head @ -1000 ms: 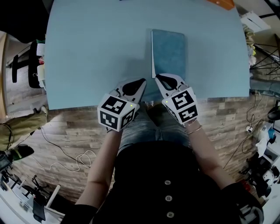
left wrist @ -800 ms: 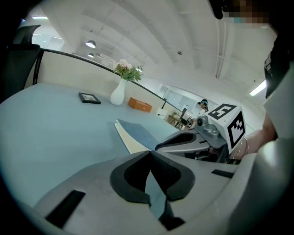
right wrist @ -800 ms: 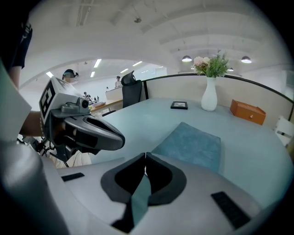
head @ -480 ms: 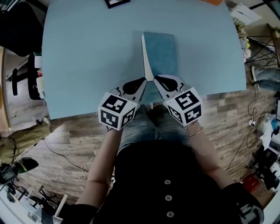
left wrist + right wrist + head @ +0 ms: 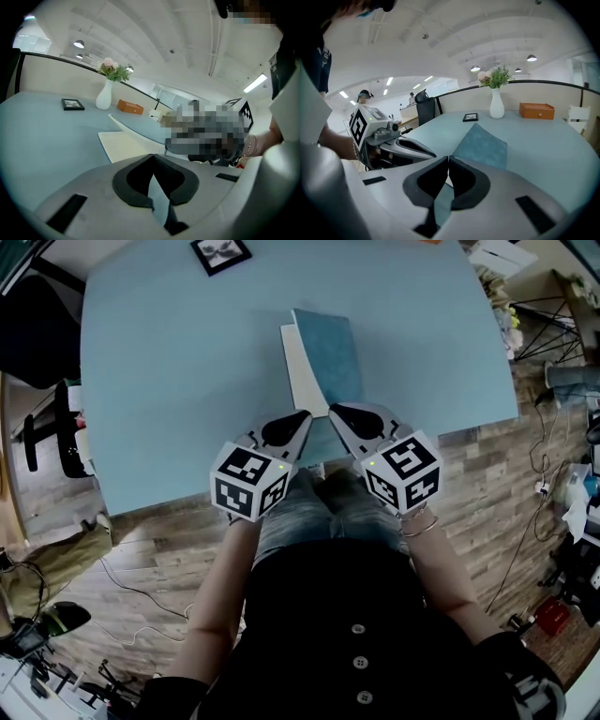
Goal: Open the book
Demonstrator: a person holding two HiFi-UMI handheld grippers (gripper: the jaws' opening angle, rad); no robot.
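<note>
Teal book (image 5: 323, 343), cover (image 5: 336, 371) raised, cream page (image 5: 300, 371) showing

Book (image 5: 328, 357) on table (image 5: 169, 381) centre; picture frame (image 5: 221, 254) behind, left.

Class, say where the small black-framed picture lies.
Head view: small black-framed picture lies flat near the blue table's far edge, left of the teal book.

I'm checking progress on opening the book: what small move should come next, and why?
Probably swing the right gripper rightward, carrying the cover over: its jaws are shut on the cover's near edge, the cover stands tilted, and only a strip of cream page shows.
</note>
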